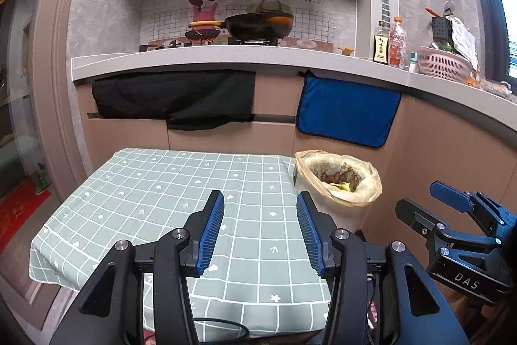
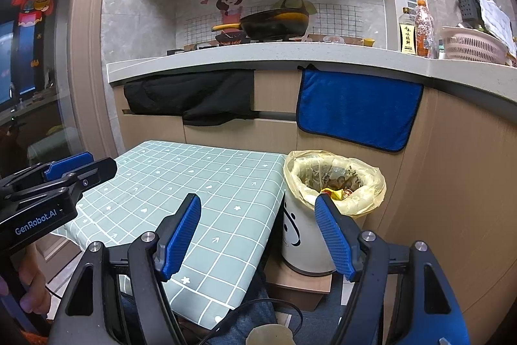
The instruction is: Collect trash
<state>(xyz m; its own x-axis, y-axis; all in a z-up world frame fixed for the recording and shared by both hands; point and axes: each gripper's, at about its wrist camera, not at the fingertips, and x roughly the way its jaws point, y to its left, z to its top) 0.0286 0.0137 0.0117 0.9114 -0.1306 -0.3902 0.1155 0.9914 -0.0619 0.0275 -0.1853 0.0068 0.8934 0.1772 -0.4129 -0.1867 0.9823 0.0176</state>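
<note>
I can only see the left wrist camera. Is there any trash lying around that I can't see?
Observer: Maybe. The right wrist camera shows a pale round piece at the very bottom, nearer than the table. I can't tell what it is.
Child: Is there anything on the side of the bin?
Observer: Yes, the bin has a smiley face drawn on its white side.
Child: What is it standing on?
Observer: A wooden board.

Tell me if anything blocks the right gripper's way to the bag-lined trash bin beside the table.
Nothing visible does. The right gripper is open and empty over the edge of the green checked tablecloth; the white trash bin with the yellow plastic liner stands just beyond its right finger, mouth open, with only air between them.
</note>
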